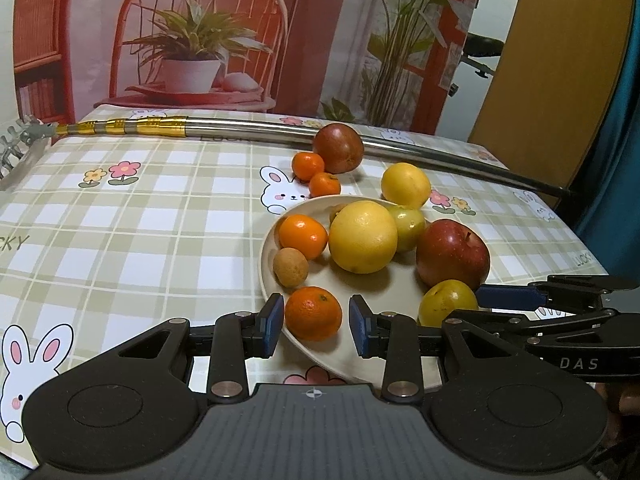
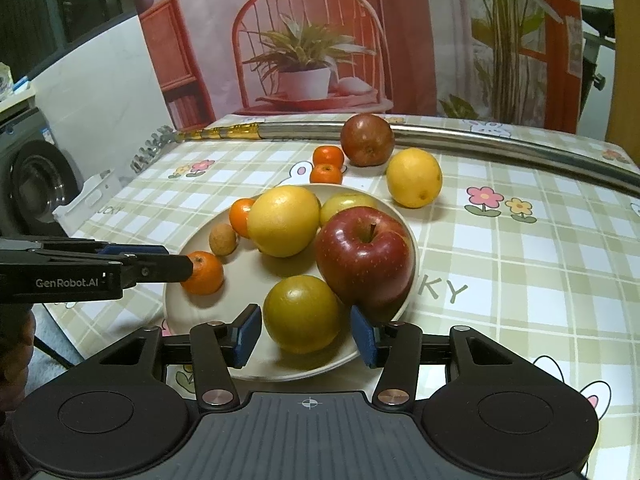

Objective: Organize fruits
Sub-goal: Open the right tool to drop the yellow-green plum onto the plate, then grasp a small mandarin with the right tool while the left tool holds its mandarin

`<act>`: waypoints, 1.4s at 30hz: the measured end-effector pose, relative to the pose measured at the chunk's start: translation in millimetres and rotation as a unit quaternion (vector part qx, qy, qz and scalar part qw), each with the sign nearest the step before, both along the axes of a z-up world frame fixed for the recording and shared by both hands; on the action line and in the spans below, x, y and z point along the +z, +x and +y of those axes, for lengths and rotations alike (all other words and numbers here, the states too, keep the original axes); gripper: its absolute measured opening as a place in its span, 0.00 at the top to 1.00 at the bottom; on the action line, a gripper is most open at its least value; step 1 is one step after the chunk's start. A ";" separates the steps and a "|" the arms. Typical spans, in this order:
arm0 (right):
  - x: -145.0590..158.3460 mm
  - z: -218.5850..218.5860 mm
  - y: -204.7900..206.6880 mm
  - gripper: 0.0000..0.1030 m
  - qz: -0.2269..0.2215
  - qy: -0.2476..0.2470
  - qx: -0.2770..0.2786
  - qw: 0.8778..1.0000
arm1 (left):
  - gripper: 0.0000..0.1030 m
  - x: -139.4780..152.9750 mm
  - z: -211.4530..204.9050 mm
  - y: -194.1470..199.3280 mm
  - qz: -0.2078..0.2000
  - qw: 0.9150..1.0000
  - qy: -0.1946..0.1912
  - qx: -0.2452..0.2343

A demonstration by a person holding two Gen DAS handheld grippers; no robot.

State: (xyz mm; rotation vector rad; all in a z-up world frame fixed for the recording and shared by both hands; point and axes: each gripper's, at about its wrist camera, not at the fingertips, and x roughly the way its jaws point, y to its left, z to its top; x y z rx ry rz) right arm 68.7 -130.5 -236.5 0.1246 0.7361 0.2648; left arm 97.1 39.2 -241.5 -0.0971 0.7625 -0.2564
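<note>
Covering the table [image 1: 120,216] is a green-and-white checked cloth printed with rabbits and flowers, and behind it hangs a backdrop [image 1: 200,32] showing a red chair and a potted plant. A metal pole [image 1: 248,130] with gold bands lies across the far edge. In the right wrist view a dark round appliance [image 2: 36,184] stands off the table's left side.

A beige plate [image 1: 360,280] holds a tangerine [image 1: 313,313], a second tangerine [image 1: 303,236], a small brown fruit [image 1: 291,267], a large yellow citrus [image 1: 363,237], a green fruit [image 1: 408,222], a red apple [image 1: 452,254] and a yellow-green fruit [image 1: 447,302]. Beyond the plate, on the cloth, lie two small tangerines [image 1: 316,174], a dark red apple [image 1: 338,148] and a yellow citrus [image 1: 405,185].

The left hand-held gripper [image 1: 316,322] is wide, its blue pads either side of the near tangerine with slight gaps. The right hand-held gripper [image 2: 306,330] is also wide, flanking the yellow-green fruit; whether its pads touch cannot be made out. The plate's near rim is cut off by the gripper bodies.
</note>
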 end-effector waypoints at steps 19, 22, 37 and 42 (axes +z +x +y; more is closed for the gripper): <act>43.1 -20.9 5.0 0.55 -0.066 -0.004 -0.014 0.998 | 0.63 41.7 20.1 27.6 -0.033 0.999 0.010 0.004; 55.0 -34.7 15.0 0.55 -0.082 -0.008 -0.027 0.996 | 0.62 49.8 22.3 40.6 -0.036 0.999 0.016 -0.002; 68.7 -86.4 76.7 0.55 -0.108 -0.017 -0.079 0.991 | 0.62 37.5 4.2 122.9 0.009 0.999 0.022 -0.034; 58.4 -92.6 94.3 0.55 -0.095 -0.011 -0.080 0.992 | 0.62 18.3 -3.0 155.6 0.055 0.997 -0.002 -0.047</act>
